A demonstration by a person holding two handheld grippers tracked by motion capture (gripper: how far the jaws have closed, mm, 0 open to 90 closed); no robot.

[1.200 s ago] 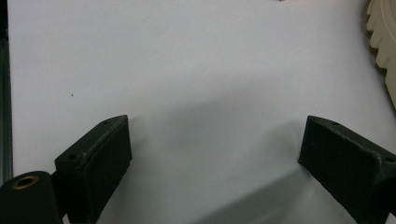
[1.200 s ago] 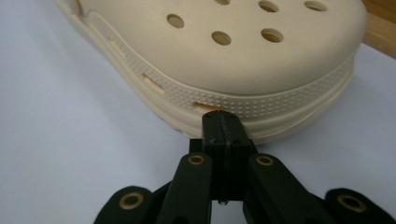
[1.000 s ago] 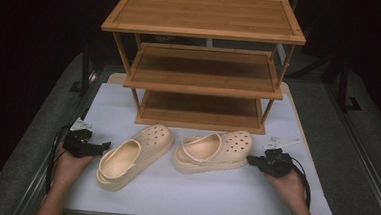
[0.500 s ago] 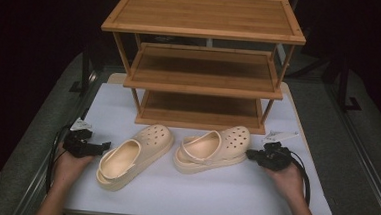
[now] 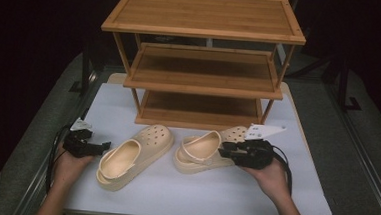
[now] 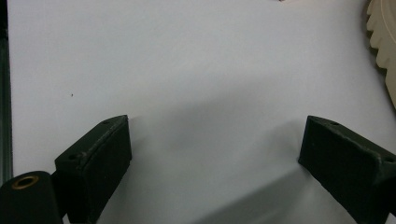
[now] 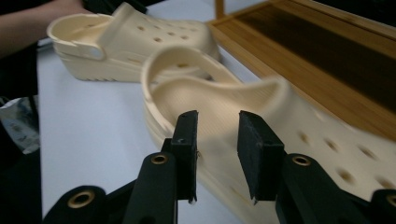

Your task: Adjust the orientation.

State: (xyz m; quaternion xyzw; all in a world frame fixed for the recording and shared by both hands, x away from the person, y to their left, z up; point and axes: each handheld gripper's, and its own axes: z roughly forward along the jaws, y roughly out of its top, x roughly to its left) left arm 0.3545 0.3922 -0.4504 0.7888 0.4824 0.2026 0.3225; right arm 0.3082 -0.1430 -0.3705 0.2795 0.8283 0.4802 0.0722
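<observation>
Fingers [image 7: 184, 140] of the right gripper [image 5: 228, 151] have just been opening to a narrow gap, nothing between them, poised over the right clog [image 5: 208, 151] on the tabletop [image 5: 183, 197]. Best to straddle its side wall squarely before pinching. Since a second ago this hand has come in from beside the toe; the left gripper [image 5: 101, 146] waits wide open, empty, by the left clog [image 5: 133, 154].

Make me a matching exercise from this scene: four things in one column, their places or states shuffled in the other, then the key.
Things:
1. cream foam clog on the left
2. cream foam clog on the right
3. three-tier bamboo shoe rack
4. left claw

Places or states:
A. open over bare white table
B. at the table's far side
C. right claw poised above its side
D. toe angled toward the rack, untouched

Pairs: 1-D, 2-C, 3-B, 4-A
</observation>
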